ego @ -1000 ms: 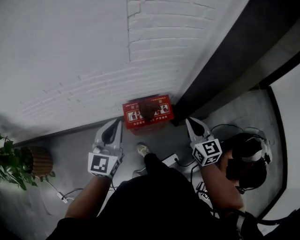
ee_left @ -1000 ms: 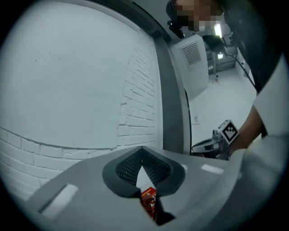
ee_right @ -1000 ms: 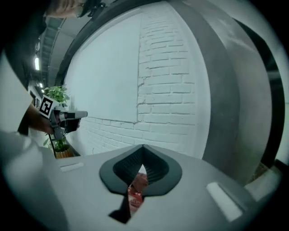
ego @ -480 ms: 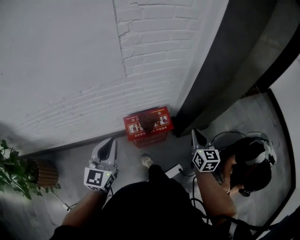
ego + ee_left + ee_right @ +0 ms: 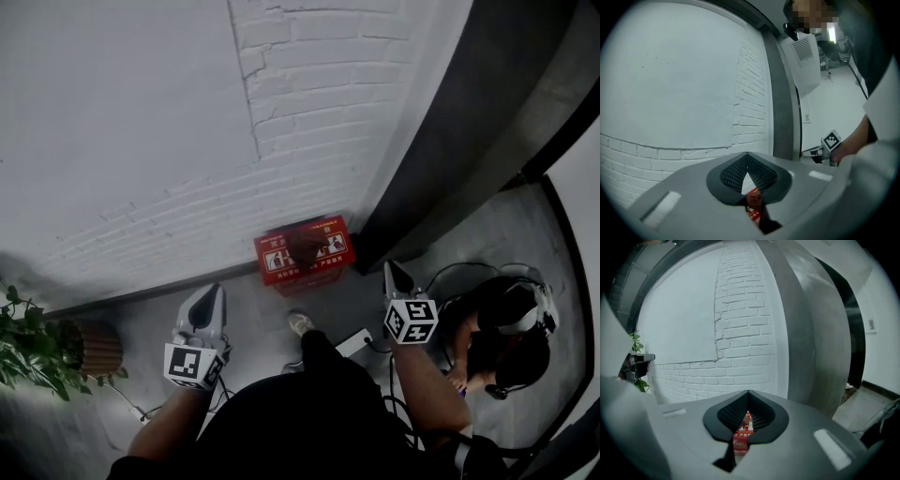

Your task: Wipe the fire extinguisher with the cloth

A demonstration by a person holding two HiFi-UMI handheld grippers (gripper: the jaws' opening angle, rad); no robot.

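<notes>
Both grippers have dropped back from the red extinguisher box (image 5: 305, 258), which stands on the floor (image 5: 248, 314) against the brick wall (image 5: 309, 141). Left gripper (image 5: 208, 296) and right gripper (image 5: 393, 273) have their jaws pressed together on nothing. A dark lump (image 5: 306, 242), perhaps the cloth, lies atop the box, out of reach of either gripper.

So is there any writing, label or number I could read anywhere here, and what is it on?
On the red box with white panels by the white brick wall: white lettering and pictograms, too blurred to read.
On the left gripper and the right gripper: each cube bears a black-and-white square pattern, no letters.
Nothing else shows readable text.
</notes>
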